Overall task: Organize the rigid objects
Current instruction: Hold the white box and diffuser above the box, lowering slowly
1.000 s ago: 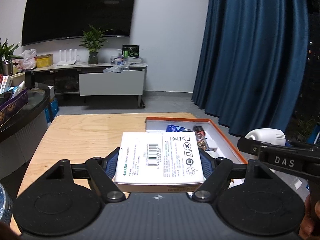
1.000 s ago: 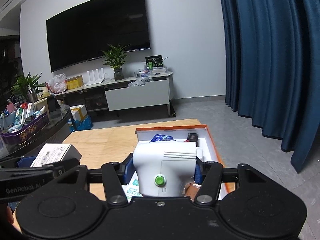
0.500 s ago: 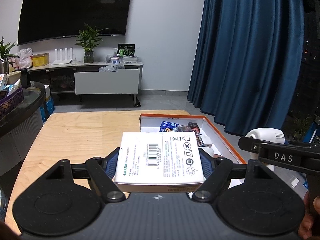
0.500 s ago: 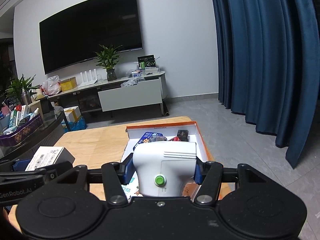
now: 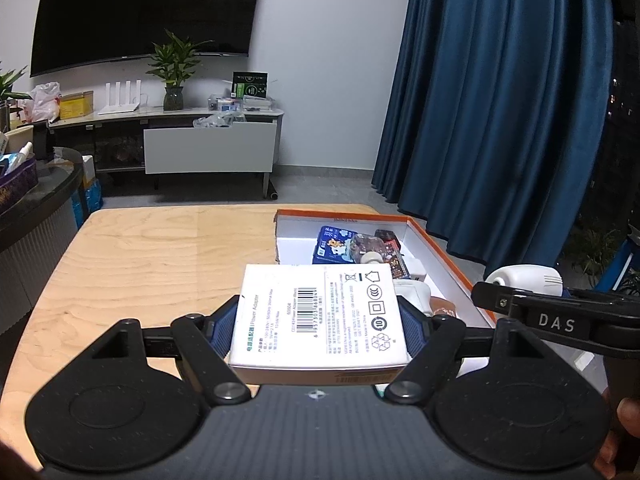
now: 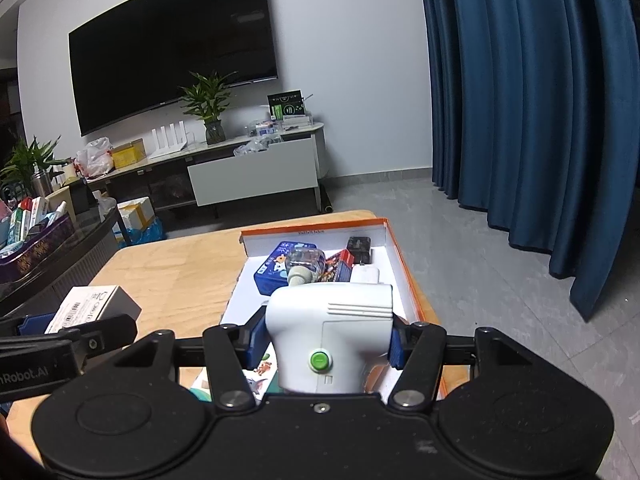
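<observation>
Two grippers hold: left gripper (image 5: 320, 320) a barcoded white box (image 5: 320, 314), right gripper (image 6: 326, 330) a green-buttoned white device (image 6: 332, 336).

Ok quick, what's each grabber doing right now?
Left gripper: shut on the white adapter box.
Right gripper: shut on the white handheld device.

Both views are lit by cool, even indoor light from overhead, bright enough to read the print on the white box (image 5: 320, 312). The television (image 6: 172, 72) shows a faint ceiling-lamp reflection. Soft shadows fall on the wooden table (image 5: 160, 264). Fisheye bending curves the blue curtain (image 5: 500, 120) toward three o'clock, and corners darken at eleven o'clock. Focus is sharp; no motion blur.
</observation>
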The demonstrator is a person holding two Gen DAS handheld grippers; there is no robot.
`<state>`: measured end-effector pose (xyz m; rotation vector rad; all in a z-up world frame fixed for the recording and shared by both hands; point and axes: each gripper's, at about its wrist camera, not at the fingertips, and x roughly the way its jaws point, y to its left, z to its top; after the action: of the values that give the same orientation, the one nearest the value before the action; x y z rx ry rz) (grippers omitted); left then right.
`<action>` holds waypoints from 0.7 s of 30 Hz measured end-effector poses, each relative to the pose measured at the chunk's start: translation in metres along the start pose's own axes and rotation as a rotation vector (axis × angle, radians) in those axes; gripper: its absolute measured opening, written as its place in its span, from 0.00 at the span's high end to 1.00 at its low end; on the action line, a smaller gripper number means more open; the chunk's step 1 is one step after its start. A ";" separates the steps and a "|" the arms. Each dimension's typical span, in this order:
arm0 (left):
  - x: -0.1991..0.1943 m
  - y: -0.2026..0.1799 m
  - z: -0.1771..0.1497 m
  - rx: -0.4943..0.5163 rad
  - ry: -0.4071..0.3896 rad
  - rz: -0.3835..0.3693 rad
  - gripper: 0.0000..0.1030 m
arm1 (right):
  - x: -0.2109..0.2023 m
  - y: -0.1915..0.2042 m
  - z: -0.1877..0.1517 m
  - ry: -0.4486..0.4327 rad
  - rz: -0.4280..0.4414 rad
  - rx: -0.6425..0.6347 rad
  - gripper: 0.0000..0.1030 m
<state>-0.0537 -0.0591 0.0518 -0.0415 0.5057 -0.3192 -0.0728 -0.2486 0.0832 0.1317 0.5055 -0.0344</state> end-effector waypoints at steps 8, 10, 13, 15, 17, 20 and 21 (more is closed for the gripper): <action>0.009 -0.009 -0.001 0.029 0.018 -0.019 0.23 | 0.011 -0.004 0.001 0.007 -0.008 0.007 0.35; 0.012 -0.011 -0.001 0.035 0.022 -0.024 0.23 | 0.014 -0.007 0.002 0.008 -0.009 0.012 0.35; 0.016 -0.017 -0.001 0.045 0.027 -0.036 0.23 | 0.017 -0.012 0.003 0.007 -0.015 0.014 0.35; 0.018 -0.019 0.000 0.054 0.030 -0.045 0.23 | 0.020 -0.015 0.005 0.009 -0.013 0.022 0.35; 0.020 -0.023 0.000 0.064 0.030 -0.054 0.23 | 0.021 -0.019 0.006 0.009 -0.012 0.030 0.35; 0.025 -0.027 0.000 0.073 0.037 -0.063 0.23 | 0.024 -0.024 0.006 0.012 -0.021 0.030 0.35; 0.026 -0.028 -0.001 0.076 0.041 -0.065 0.23 | 0.025 -0.025 0.007 0.012 -0.022 0.029 0.35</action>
<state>-0.0404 -0.0938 0.0420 0.0222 0.5332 -0.4036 -0.0494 -0.2740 0.0740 0.1551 0.5189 -0.0626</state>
